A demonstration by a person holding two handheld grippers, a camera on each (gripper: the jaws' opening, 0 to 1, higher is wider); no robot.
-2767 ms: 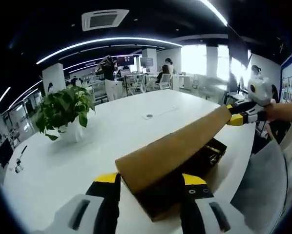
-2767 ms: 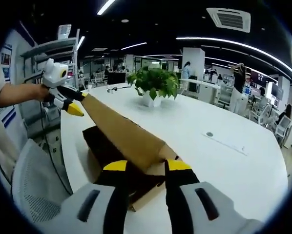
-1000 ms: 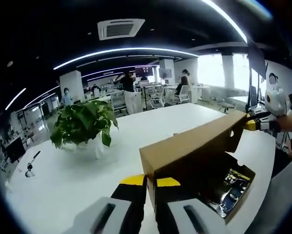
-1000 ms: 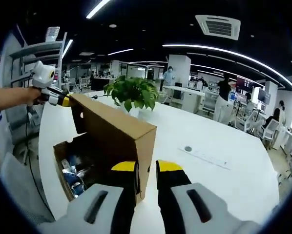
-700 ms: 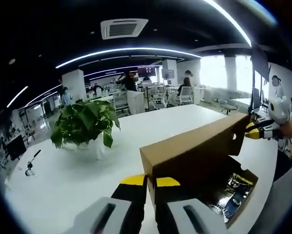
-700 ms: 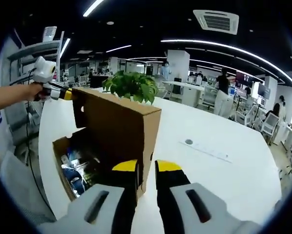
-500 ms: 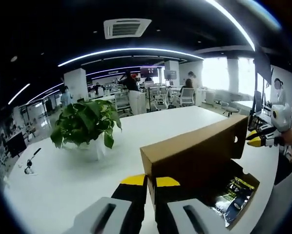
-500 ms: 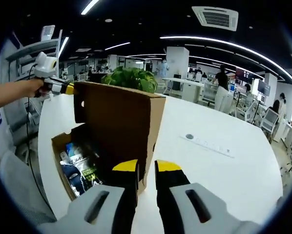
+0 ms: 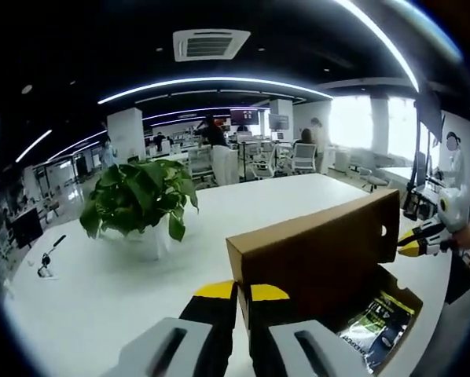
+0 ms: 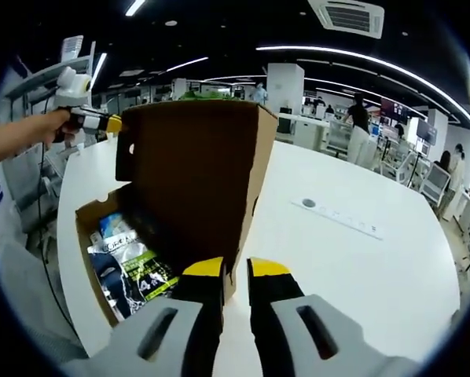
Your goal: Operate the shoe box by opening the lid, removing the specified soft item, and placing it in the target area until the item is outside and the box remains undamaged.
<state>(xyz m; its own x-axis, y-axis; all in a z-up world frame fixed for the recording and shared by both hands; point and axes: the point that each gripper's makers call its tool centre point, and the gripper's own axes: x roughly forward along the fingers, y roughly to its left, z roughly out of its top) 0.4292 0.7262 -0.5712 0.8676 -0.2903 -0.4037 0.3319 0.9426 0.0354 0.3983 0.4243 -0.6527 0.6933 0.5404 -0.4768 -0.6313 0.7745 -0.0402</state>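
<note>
Left gripper (image 9: 241, 292) clamped on the near corner of the raised cardboard lid (image 9: 313, 255); right gripper (image 10: 235, 269) pinched on the opposite lid corner, yellow tips nearly together. Lid held upright above the shoe box (image 10: 93, 259), which sits open on the white table (image 10: 361, 267). Packaged soft items (image 10: 129, 271) lying inside the box. Potted plant (image 9: 141, 196) standing farther back on the table. Open-plan office behind, with ceiling light strips, desks and standing people.
</note>
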